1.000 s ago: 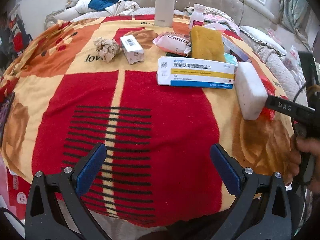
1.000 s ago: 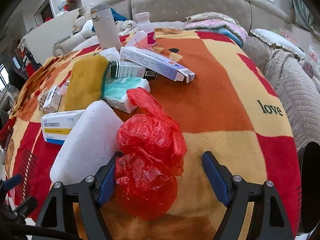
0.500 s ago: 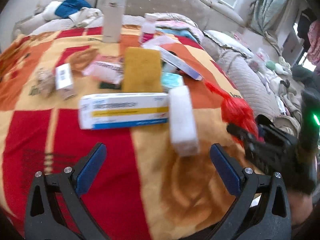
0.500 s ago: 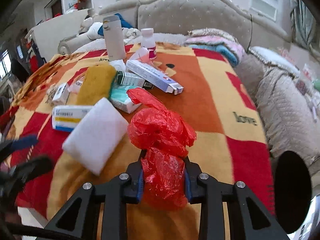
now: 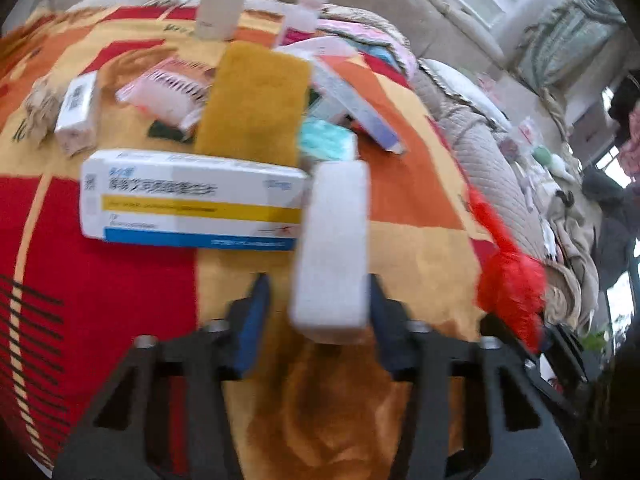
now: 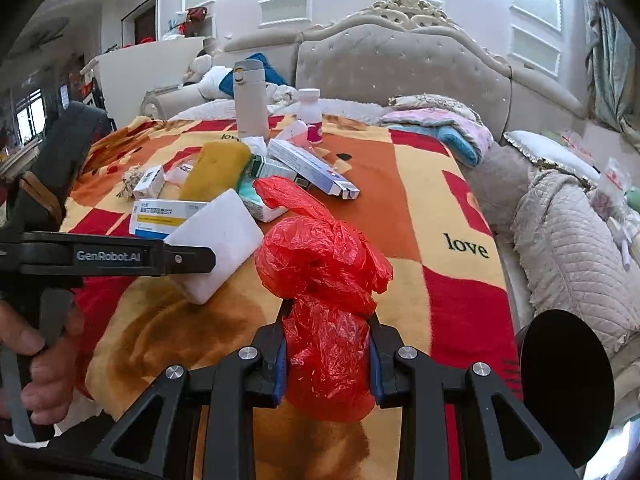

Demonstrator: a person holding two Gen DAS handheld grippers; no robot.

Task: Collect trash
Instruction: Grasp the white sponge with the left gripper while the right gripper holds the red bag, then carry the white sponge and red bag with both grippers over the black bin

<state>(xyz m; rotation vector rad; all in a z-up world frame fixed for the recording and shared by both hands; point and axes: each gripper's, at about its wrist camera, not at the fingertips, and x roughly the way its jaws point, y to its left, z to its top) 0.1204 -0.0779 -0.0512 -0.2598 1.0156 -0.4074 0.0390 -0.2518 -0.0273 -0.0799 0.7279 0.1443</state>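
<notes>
A crumpled red plastic bag (image 6: 320,256) stands up between my right gripper's (image 6: 326,332) pads, which are shut on its lower part above the blanket. The same bag (image 5: 508,280) shows at the right of the left wrist view. A white foam block (image 5: 332,248) lies between the jaws of my left gripper (image 5: 317,300), which are closing. Its right pad is against the block and a gap remains at the left pad. From the right wrist view, a finger (image 6: 188,258) of that gripper overlaps the block (image 6: 224,232), and a hand (image 6: 40,360) holds its handle.
On the red and orange blanket (image 6: 440,200) lie a white, yellow and blue medicine box (image 5: 192,200), a yellow sponge (image 5: 252,104), a small box (image 5: 78,112), crumpled paper (image 5: 38,108) and a long box (image 6: 312,168). A flask (image 6: 250,100) and bottle (image 6: 310,116) stand behind. A black round object (image 6: 564,392) is at right.
My left gripper swung right to the white block and its jaws narrowed around it. My right gripper shut on the red bag and lifted it a little.
</notes>
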